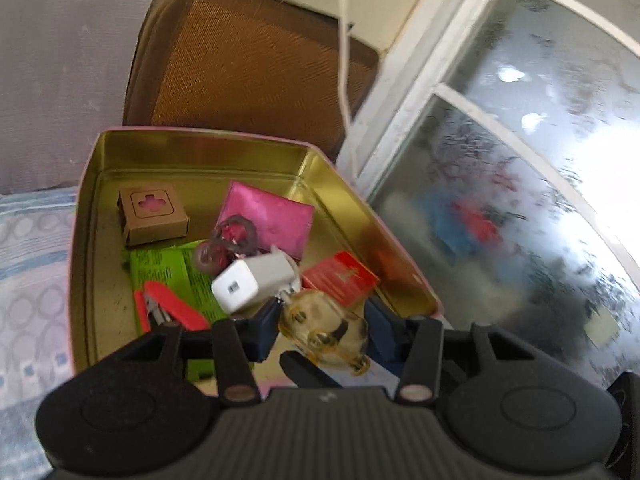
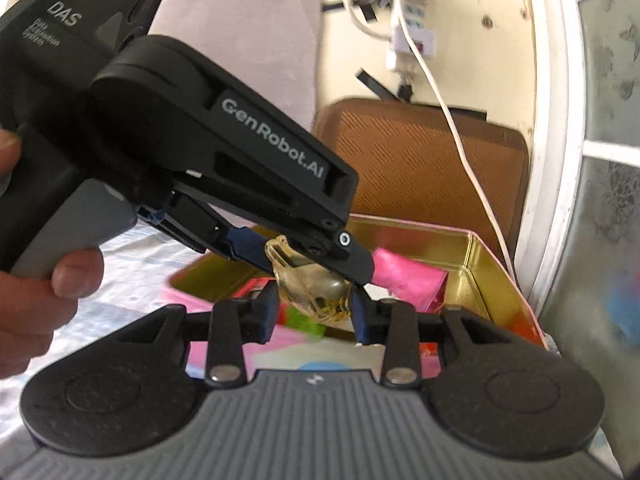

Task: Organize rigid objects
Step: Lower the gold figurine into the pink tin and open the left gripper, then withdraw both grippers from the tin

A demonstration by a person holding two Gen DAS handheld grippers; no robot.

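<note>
Against the window corner, on a patterned bedcover (image 1: pixel 28 248), sits an open gold-lined tin (image 1: pixel 208 152) with a brown case (image 1: pixel 248 60) leaning behind it. Inside the tin lie a green leaflet (image 1: pixel 172 272) near the left wall, a pink packet (image 1: pixel 272 216) toward the far right corner, a small cardboard box (image 1: pixel 152 216) near the far left corner, a red card (image 1: pixel 340 280) along the right wall, a white charger (image 1: pixel 256 284) in the middle, a red-handled cutter (image 1: pixel 172 312) by the near edge and a purplish ring-shaped piece (image 1: pixel 228 240) that is too blurred to name. Held above the tin's near edge is a small clear yellowish plastic piece (image 1: pixel 324 332), and both tools meet on it. The left gripper (image 1: pixel 324 334) has its blue pads on either side of the piece and appears clamped on it. The right gripper (image 2: pixel 316 312) has its jaws apart around the same piece, one pad near each flank, though contact is unclear. From the right wrist view the left gripper reaches in from the upper left, so the piece hangs from it, pointing down between the right gripper's fingers (image 2: pixel 266 312). My judgement is that this is either a handover or a drop; either way the tin lies directly below and ahead, with the left gripper being the one carrying the load.
</note>
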